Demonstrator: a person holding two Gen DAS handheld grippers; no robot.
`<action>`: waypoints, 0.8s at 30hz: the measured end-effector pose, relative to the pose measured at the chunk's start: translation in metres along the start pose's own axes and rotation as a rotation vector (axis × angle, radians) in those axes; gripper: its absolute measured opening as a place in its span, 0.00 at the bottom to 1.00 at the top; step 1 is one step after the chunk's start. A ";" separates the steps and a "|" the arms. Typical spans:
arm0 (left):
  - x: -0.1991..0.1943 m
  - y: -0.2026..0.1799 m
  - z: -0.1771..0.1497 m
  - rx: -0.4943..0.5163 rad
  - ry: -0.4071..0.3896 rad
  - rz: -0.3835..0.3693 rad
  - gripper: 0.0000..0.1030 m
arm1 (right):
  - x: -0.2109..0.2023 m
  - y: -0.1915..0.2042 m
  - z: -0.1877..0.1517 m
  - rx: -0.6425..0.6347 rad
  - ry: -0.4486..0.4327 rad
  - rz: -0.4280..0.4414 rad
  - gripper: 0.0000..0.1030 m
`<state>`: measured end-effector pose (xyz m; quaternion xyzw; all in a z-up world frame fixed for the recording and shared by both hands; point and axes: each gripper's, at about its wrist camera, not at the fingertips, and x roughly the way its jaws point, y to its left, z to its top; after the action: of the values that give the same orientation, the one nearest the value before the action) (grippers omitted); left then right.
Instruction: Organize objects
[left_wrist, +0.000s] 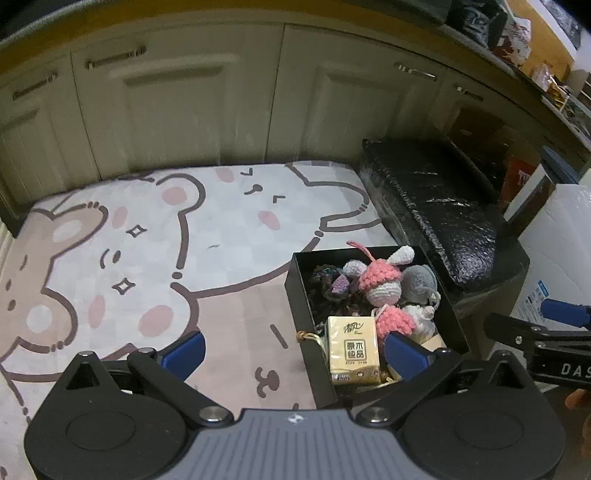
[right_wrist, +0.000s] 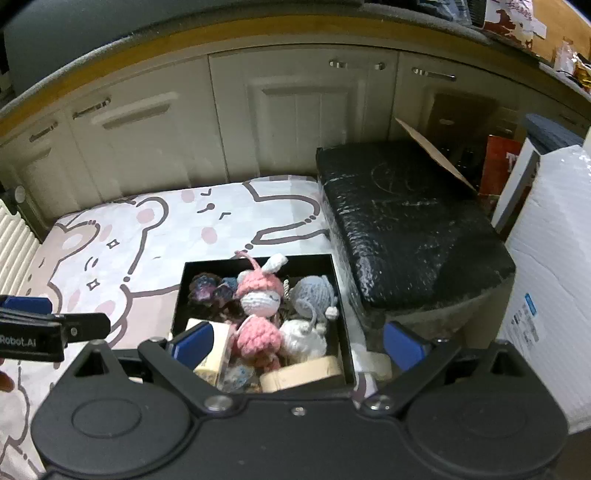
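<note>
Left wrist view: my left gripper (left_wrist: 295, 354) and right gripper (right_wrist: 297, 341) gape empty above the black box (left_wrist: 314, 332) at the mat's (left_wrist: 221, 229) right edge.

An open black rectangular cardboard box (right_wrist: 258, 263) sits on a cartoon-bear rug. Inside lie two pink-and-white crocheted dolls (right_wrist: 258, 293) in the middle, a grey yarn toy (right_wrist: 314, 291) at 2 o'clock, dark purple yarn pieces (right_wrist: 212, 288) at 10 o'clock, and a beige tissue pack (left_wrist: 354, 350) at 7 o'clock, tilted.

Dim indoor light, cool colour cast; soft blur throughout, strong fisheye bending and dark corners
</note>
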<state>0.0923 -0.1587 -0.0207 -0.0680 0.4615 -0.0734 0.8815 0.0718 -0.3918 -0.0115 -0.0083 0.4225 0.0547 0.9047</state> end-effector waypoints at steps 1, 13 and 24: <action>-0.004 0.000 -0.001 0.005 -0.005 -0.002 0.99 | -0.004 0.000 -0.002 0.002 0.003 0.002 0.97; -0.047 -0.004 -0.019 0.053 -0.060 0.050 0.99 | -0.048 0.000 -0.028 0.042 0.002 -0.023 0.97; -0.076 -0.008 -0.043 0.121 -0.100 0.105 0.99 | -0.077 0.012 -0.048 0.010 -0.029 -0.017 0.97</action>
<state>0.0137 -0.1547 0.0176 0.0061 0.4145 -0.0514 0.9086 -0.0156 -0.3898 0.0167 -0.0066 0.4096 0.0450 0.9111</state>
